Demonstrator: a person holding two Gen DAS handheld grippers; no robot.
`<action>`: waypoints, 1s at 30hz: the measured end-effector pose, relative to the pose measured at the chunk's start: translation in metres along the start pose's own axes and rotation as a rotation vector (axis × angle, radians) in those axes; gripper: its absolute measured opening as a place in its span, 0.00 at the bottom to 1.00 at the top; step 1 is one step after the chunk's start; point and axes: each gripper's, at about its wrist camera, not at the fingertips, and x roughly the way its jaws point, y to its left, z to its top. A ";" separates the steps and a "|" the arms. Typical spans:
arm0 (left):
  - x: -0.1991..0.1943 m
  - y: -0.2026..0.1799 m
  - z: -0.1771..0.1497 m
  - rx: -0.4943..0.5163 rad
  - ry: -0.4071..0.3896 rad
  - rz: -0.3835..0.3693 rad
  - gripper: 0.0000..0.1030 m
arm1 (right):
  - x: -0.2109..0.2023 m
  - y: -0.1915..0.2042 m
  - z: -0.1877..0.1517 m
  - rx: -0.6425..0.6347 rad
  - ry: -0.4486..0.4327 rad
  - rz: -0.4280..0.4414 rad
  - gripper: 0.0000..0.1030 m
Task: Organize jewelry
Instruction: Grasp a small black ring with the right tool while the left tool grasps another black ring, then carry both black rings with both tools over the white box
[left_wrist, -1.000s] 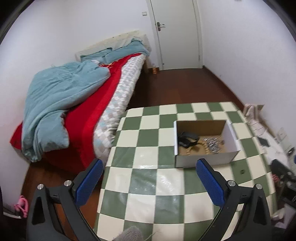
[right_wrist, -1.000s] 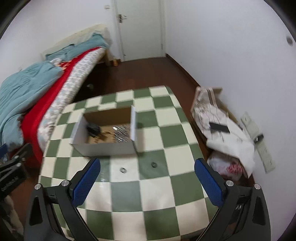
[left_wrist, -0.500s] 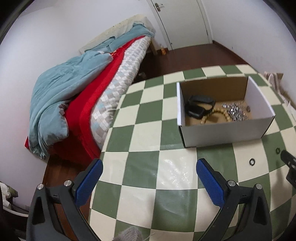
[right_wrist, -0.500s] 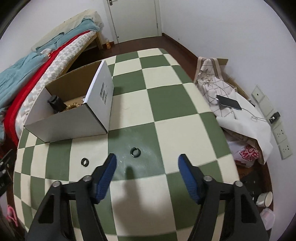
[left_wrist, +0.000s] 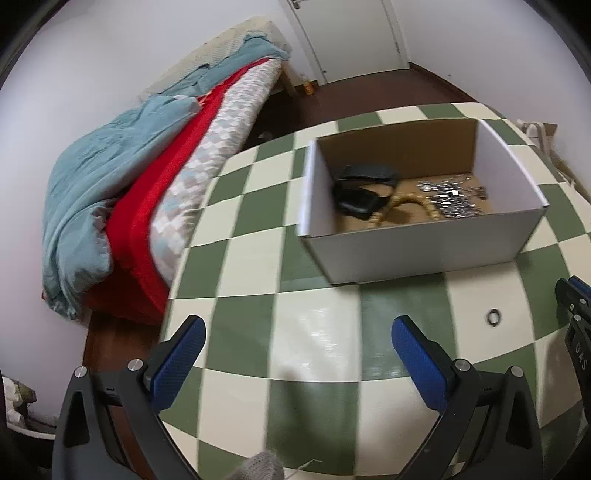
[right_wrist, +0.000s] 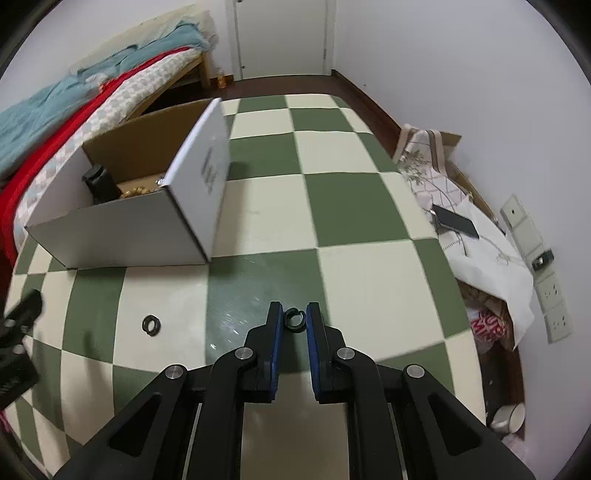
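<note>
Since earlier: the right tongs have narrowed from wide apart to a slim gap and dropped low over the bench; the left tongs have come lower and nearer the box.
Step in hand: picking up the first loose ring for the box.
Right tongs: nearly closed, a pad on each side of the ring; whether the pads touch it yet I cannot tell, so it does not look gripped.
Ring: flat on a green square near the bench's front edge, well apart from the box.
Second ring: loose on the bench to the left, in front of the box; seen also in the left view.
Left tongs: wide open, empty, hovering over the front-left part of the bench.
Box: open, toward the bench's left edge, holding a black band, beads and silver pieces.
Next move: probably close fully, since a thin ring may slip or skid, then lift, carry left over the box wall and release inside.
</note>
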 end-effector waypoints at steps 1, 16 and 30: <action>0.000 -0.005 0.000 0.002 0.004 -0.018 1.00 | -0.003 -0.005 -0.002 0.015 -0.001 0.003 0.13; 0.003 -0.105 -0.003 0.121 0.080 -0.218 1.00 | -0.024 -0.048 -0.033 0.147 0.015 0.015 0.13; -0.006 -0.116 0.006 0.124 0.060 -0.356 0.08 | -0.025 -0.052 -0.033 0.165 0.011 0.015 0.13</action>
